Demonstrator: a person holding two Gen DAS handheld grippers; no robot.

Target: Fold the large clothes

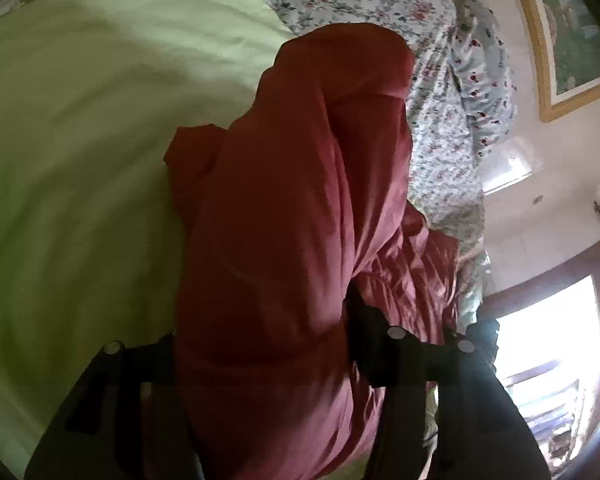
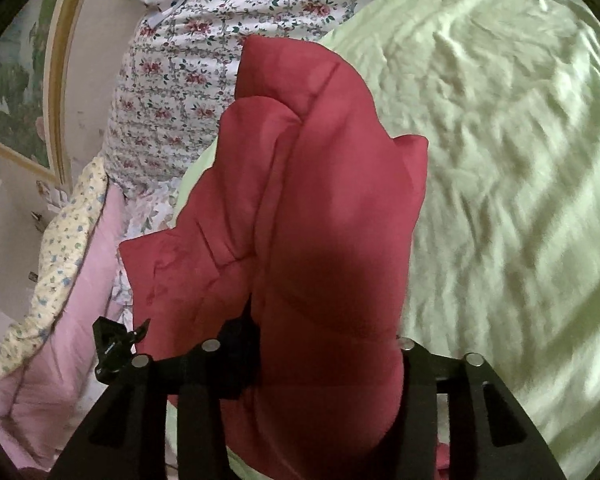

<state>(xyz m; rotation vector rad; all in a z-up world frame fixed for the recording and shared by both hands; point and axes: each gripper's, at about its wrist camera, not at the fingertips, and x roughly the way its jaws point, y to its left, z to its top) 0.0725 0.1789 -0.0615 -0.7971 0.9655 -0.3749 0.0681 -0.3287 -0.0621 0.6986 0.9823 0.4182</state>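
though bunched, red garment between tool fingers

No readable text, label, brand, number or sign anywhere in either wrist view; only printed flowers on fabric.

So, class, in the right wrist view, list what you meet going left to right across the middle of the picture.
Framed picture → floral bedding → red garment → pale green sheet.
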